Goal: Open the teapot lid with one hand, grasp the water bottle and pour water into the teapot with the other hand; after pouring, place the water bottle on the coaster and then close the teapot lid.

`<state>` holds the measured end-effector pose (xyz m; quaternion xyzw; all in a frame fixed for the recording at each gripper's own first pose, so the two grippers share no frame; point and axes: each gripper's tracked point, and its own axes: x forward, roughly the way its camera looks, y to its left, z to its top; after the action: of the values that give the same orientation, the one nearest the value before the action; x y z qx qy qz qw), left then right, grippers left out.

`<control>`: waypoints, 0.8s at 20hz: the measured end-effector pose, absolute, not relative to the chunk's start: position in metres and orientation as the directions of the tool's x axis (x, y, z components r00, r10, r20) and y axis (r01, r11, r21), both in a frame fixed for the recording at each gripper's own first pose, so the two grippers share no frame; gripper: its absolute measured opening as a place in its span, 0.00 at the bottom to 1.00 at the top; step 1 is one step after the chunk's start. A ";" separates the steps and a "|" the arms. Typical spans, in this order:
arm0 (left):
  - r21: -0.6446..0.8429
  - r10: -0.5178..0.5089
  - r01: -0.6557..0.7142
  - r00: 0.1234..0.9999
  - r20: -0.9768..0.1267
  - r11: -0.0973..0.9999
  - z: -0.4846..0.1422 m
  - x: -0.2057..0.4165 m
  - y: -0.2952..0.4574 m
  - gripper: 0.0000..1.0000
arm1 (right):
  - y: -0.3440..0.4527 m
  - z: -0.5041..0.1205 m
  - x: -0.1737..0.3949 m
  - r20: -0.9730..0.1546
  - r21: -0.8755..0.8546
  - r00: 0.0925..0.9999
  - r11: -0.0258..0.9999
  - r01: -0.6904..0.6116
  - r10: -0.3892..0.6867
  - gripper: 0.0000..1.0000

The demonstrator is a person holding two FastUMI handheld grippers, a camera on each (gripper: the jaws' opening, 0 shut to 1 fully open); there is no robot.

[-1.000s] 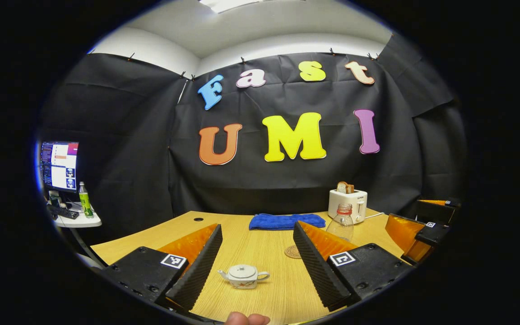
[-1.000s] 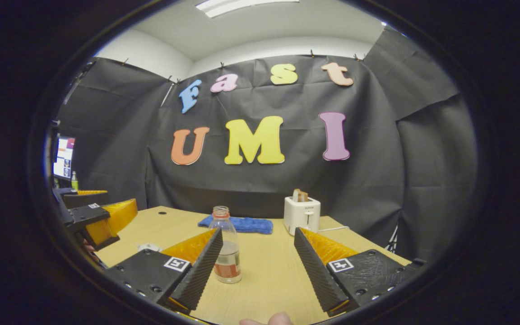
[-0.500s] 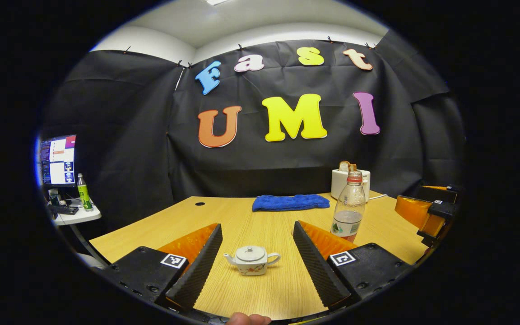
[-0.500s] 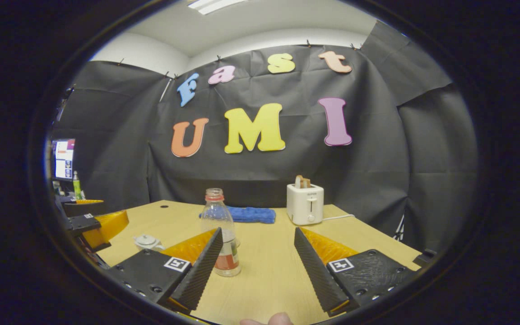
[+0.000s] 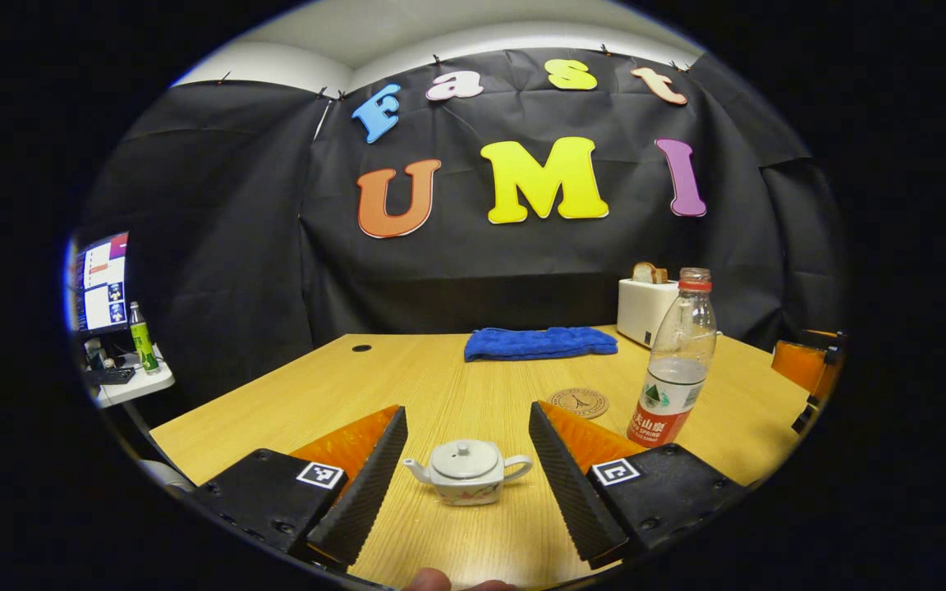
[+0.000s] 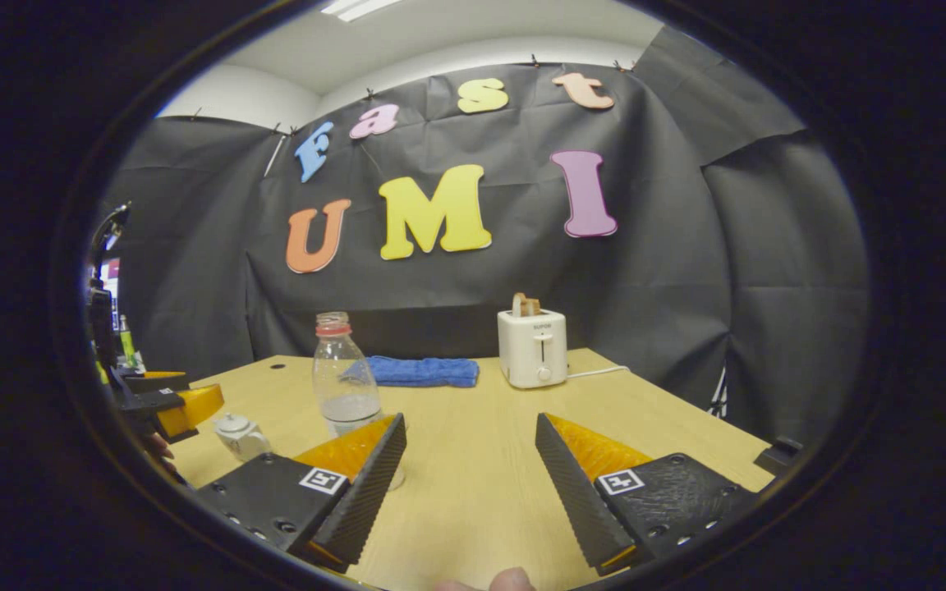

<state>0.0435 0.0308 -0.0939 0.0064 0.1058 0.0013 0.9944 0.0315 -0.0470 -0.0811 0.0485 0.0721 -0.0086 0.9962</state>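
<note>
In the left gripper view, the left gripper [image 5: 466, 460] is spread wide and grasps nothing. The teapot [image 5: 467, 470] stands on the worktop [image 5: 407, 386] between its two fingers, touching neither, with the lid [image 5: 463, 456] on, the spout toward the left of the view and the handle toward the right. A little further, to the right of the teapot, the round coaster [image 5: 578, 402] lies flat with nothing on it. Just beside the coaster, to its right, the water bottle [image 5: 677, 359] stands upright, partly filled, with a red cap. At the right edge of this view a part of the right gripper [image 5: 810, 371] shows. Near the far edge of the worktop a blue towel [image 5: 539, 342] lies folded, and at the far right corner stands a white toaster [image 5: 645, 308] with bread in it. Beyond the worktop on the left, a small side table [image 5: 132, 386] carries a monitor [image 5: 101, 283] and a green bottle [image 5: 141, 336].

In the right gripper view, the right gripper [image 6: 470, 468] is also released, and wide. The water bottle [image 6: 344, 377] stands behind its left finger [image 6: 362, 492], which hides the bottle's base; I cannot tell whether they touch. The teapot [image 6: 237, 435] is further left, next to the left gripper [image 6: 165, 406].
</note>
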 end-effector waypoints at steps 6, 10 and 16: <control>-0.001 -0.039 0.041 0.940 -0.338 0.999 -0.127 0.063 0.031 0.72 | -0.065 -0.087 0.035 -0.152 0.104 0.988 0.993 0.053 -0.037 0.95; -0.001 -0.027 0.029 0.932 -0.361 1.000 -0.134 0.066 0.037 0.49 | -0.066 -0.090 0.038 -0.155 0.101 0.987 0.994 0.052 -0.036 0.96; 0.031 -0.028 0.041 0.934 -0.356 0.999 -0.137 0.069 0.032 0.22 | -0.038 -0.092 0.040 -0.161 0.115 0.986 0.993 -0.030 0.048 0.96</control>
<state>0.0691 0.0318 -0.1368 0.0188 0.1805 -0.0175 0.9832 0.0395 -0.0383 -0.0921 0.0561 0.0818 0.0196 0.9949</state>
